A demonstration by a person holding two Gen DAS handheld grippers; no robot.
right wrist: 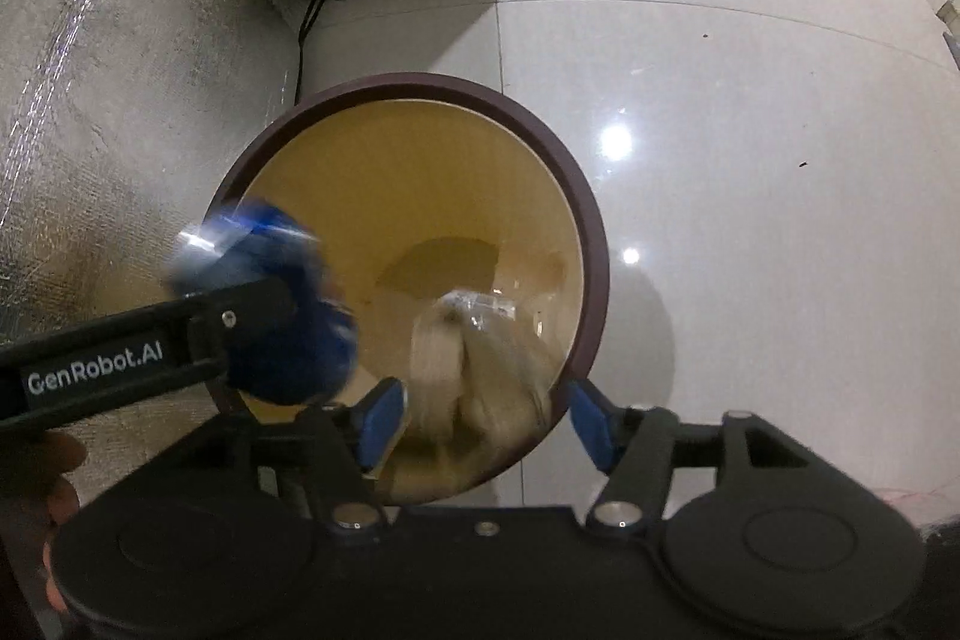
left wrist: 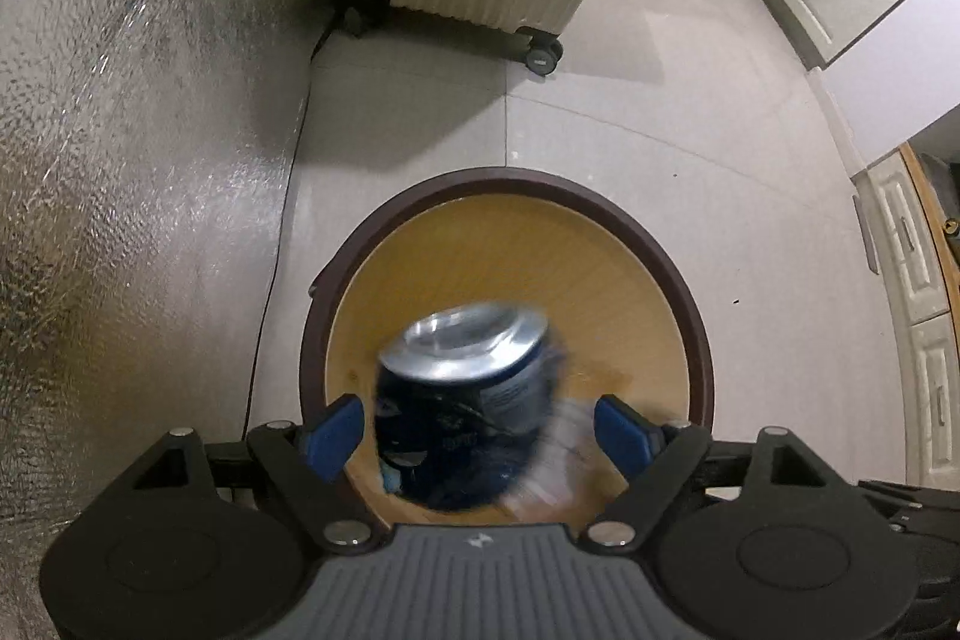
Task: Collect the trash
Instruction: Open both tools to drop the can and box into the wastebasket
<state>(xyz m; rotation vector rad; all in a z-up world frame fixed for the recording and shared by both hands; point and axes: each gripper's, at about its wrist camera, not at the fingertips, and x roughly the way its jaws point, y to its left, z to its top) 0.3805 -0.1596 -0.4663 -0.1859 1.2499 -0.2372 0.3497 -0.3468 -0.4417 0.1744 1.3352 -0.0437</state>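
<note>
Over the round bin, both pairs of tongs stand apart. A blue drink can drops blurred between the left gripper's spread pads, a pale crumpled wrapper below the right gripper – both pieces look released. Whether more trash remains outside the bin, these views do not show.

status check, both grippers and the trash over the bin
Left gripper open, blue can loose between pads. Right gripper open, pale wrapper blurred above bin. Nothing blocking.
</note>
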